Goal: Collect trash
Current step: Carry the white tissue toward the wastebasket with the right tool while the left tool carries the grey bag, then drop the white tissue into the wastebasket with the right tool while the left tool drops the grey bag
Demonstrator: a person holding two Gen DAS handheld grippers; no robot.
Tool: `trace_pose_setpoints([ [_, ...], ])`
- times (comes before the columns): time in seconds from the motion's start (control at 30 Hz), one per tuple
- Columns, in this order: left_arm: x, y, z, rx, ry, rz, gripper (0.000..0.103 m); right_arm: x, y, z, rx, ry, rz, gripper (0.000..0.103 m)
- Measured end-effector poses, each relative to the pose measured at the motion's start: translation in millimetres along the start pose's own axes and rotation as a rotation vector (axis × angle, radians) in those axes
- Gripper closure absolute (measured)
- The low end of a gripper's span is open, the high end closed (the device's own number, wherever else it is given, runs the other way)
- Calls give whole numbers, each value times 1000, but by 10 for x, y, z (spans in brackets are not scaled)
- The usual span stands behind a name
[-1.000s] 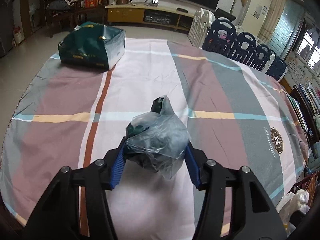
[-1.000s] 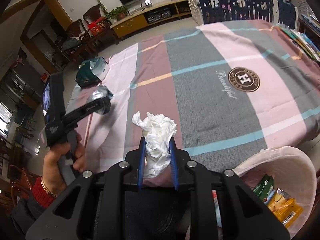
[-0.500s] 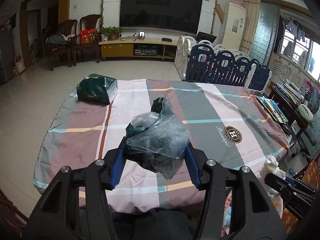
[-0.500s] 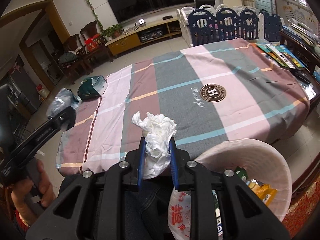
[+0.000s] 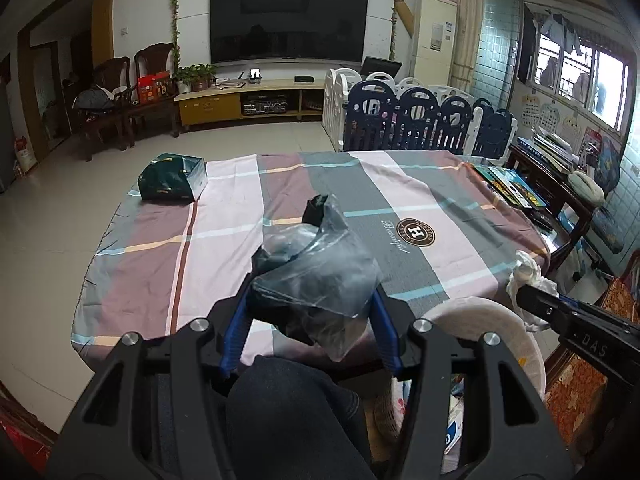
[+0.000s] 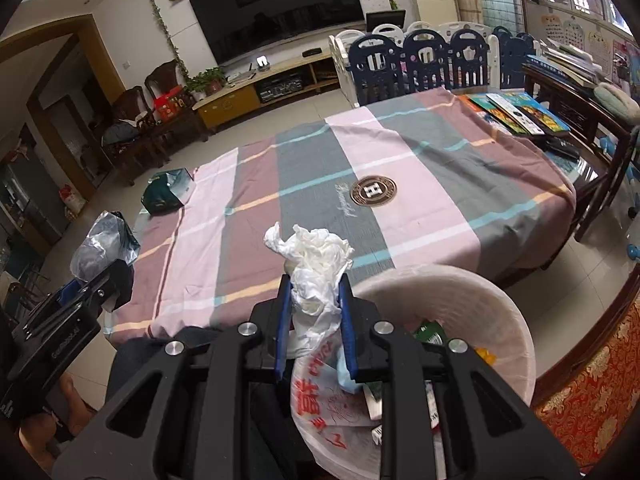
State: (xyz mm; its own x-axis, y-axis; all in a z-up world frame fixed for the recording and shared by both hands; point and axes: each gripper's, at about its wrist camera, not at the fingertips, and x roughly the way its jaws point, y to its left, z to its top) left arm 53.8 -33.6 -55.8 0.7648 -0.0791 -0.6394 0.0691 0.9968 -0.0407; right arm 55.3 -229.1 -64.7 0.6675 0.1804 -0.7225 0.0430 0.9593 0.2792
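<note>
Left gripper [image 5: 310,320]: jaws half open, clamped on a crumpled plastic bag [image 5: 316,276], held above the near table [image 5: 132,280] edge. Right gripper [image 6: 314,316]: jaws nearly closed, pinching a white tissue [image 6: 316,264] over the white bin [image 6: 500,320] beside the table.

worktop [image 5: 460,184] covered by a striped, plaid cloth [image 5: 224,248] bearing a round logo. a dark green box [image 5: 172,178] lies at its far-left corner; books [image 6: 516,112] at the far-right edge.
</note>
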Motion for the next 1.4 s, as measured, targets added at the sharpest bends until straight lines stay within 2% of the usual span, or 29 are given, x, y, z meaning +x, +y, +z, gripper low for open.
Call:
trace_pose_setpoints([
  [0.27,-84,-111,-32,27,-9,-20,48,-105,-176,-66,40,4,-38,80],
  [0.63,-9,-165,-61,43,20,-38,48,-66,-472,-232,71,43,-119,80],
  [0.87,49,-263,-112,65,44,-60,48,260,-846,-487,118,107,-204,80],
  [0.97,85,-291,-128,71,59,-75,48,446,-1029,-672,202,170,-193,80],
  [1.03,134,-279,-141,56,82,-99,48,497,-1064,-733,214,187,-187,80],
  [1.1,200,-280,-152,41,116,-123,48,516,-1049,-734,207,197,-171,77],
  [1.13,233,-282,-159,38,131,-134,48,516,-1045,-726,206,203,-158,71],
  [1.23,340,-345,-213,40,187,-188,48,451,-1074,-693,231,197,-164,40],
  [1.27,363,-378,-236,44,201,-200,48,396,-1108,-672,252,175,-174,36],
  [1.4,472,-590,-334,84,257,-265,48,76,-1225,-542,314,73,-168,33],
])
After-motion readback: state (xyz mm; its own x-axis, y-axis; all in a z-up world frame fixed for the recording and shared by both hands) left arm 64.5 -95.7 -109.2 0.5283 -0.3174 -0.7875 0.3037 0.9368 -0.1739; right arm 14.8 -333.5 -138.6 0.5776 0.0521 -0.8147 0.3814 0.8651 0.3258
